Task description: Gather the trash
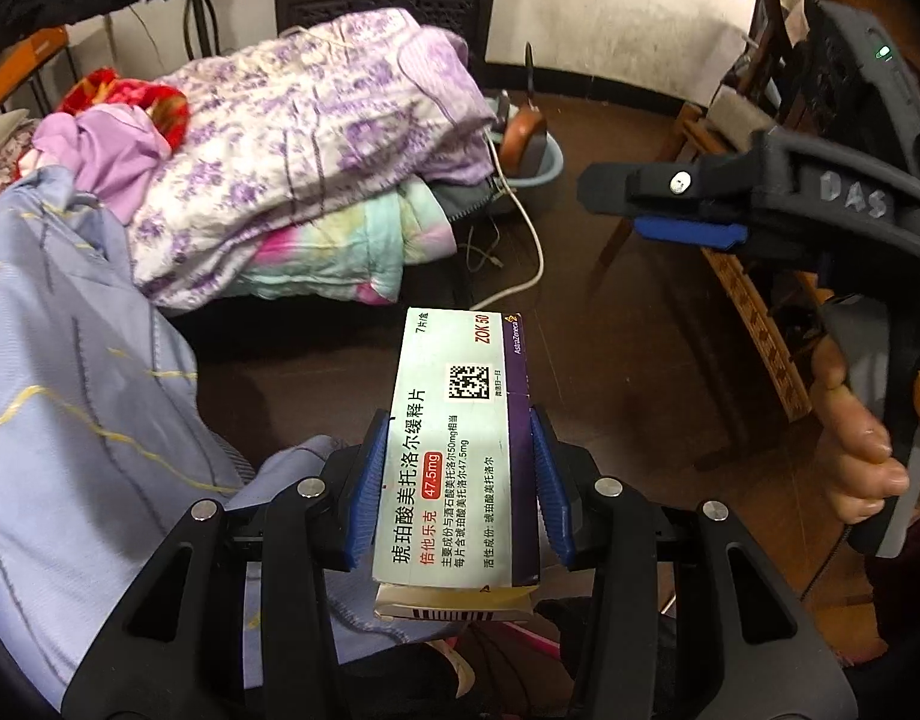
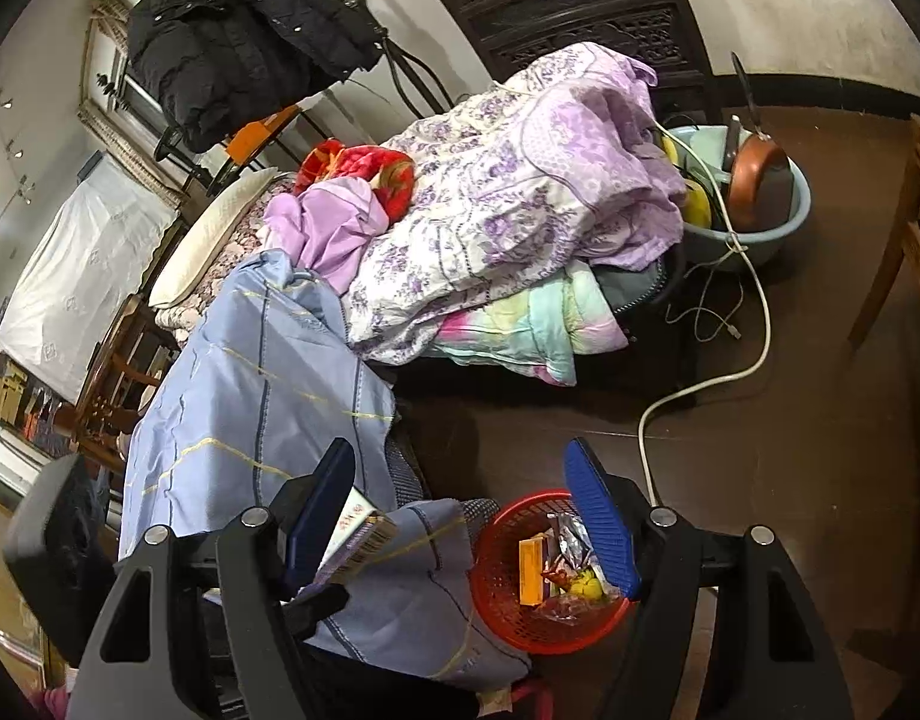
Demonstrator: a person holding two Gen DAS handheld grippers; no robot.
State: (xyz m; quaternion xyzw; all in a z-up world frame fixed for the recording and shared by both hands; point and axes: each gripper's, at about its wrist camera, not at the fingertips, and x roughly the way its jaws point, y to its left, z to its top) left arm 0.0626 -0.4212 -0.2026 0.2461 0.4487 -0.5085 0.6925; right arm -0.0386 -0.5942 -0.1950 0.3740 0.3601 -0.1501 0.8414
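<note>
Jaws of the left gripper point(image 1: 456, 495) pinch a medicine box point(image 1: 460, 450) by its long sides, blue pads flat on both edges; most of the box sticks out fwd past the tips, w/ a second smaller carton point(image 1: 453, 603) seen just behind the pads, under the box's near end. Can't tell if that one is gripped too or only resting there. Jaws of the right gripper point(image 2: 466, 510) stand spread, nothing pressed btwn them; the red basket point(image 2: 490, 594) w/ wrappers and a yellow pack sits just inside the right-hand jaw, low in that view, and the box's end pokes out beside the left-hand jaw.

Risks, as I judge them:
- Box is held near its back end, so a quick swing or tilt could lever it out of the pads.
- Loose carton underneath may drop off en route, landing on the blue cloth point(image 2: 267, 372) or the floor, not in the basket.
- Basket mouth is part-crowded by that cloth; a release too far to the cloth side misses.
- Both grippers are close; right gripper point(image 1: 670, 210) hangs ahead-right of the left jaws and could knock the box.

Room: dark brown floor point(image 1: 640, 330), bed heaped w/ purple floral quilt point(image 1: 315, 138) ahead-left, white cable point(image 2: 700, 384) trailing across the floor, blue basin point(image 2: 778, 222) w/ a pan beyond. No tabletop in sight.
</note>
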